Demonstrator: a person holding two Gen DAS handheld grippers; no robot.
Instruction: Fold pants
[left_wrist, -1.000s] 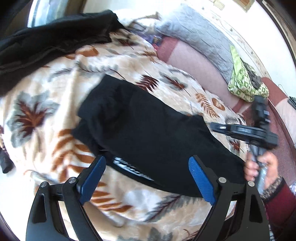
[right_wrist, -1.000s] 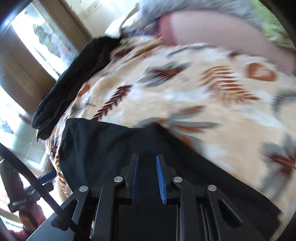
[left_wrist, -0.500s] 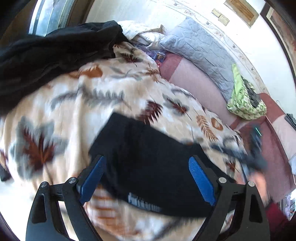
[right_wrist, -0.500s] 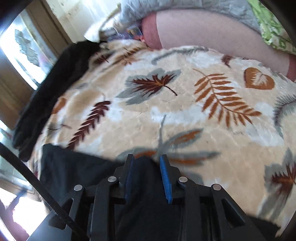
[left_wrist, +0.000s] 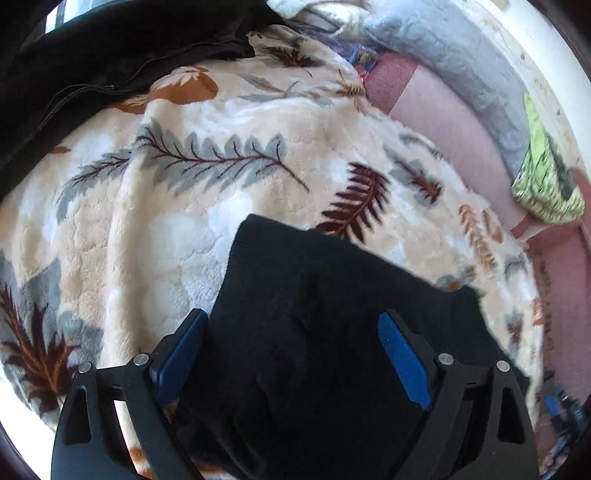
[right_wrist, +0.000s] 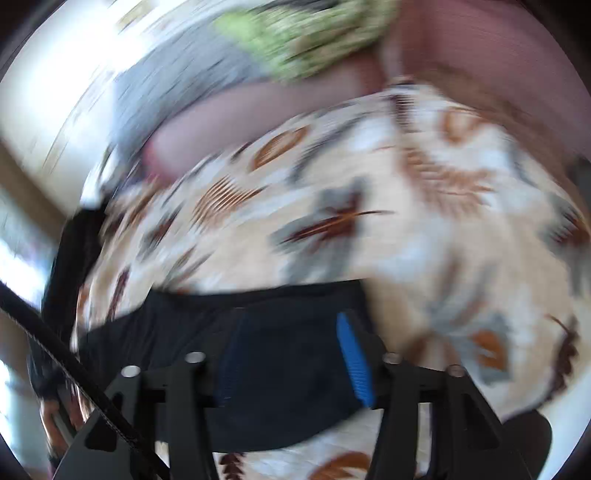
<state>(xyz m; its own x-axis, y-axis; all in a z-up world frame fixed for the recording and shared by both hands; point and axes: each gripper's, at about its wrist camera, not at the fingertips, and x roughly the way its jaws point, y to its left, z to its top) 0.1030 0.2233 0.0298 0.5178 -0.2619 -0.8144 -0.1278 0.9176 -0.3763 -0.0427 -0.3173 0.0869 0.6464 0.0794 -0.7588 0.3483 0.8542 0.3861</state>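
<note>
The pants (left_wrist: 332, 332), soft and limp on the blanket (left_wrist: 166, 221), are best taken at a folded edge, since both the left gripper (left_wrist: 291, 354) and right gripper (right_wrist: 291, 354) are spread wide above them, empty.

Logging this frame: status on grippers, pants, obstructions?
Left gripper open over the pants. Right gripper open, view blurred. Pants folded on the blanket. Nothing in the way.

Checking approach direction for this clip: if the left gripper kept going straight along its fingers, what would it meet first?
Most likely the black folded pants, which fill the space between the open left gripper fingers; the leaf-patterned fleece blanket lies beyond. Depth is uncertain.
</note>
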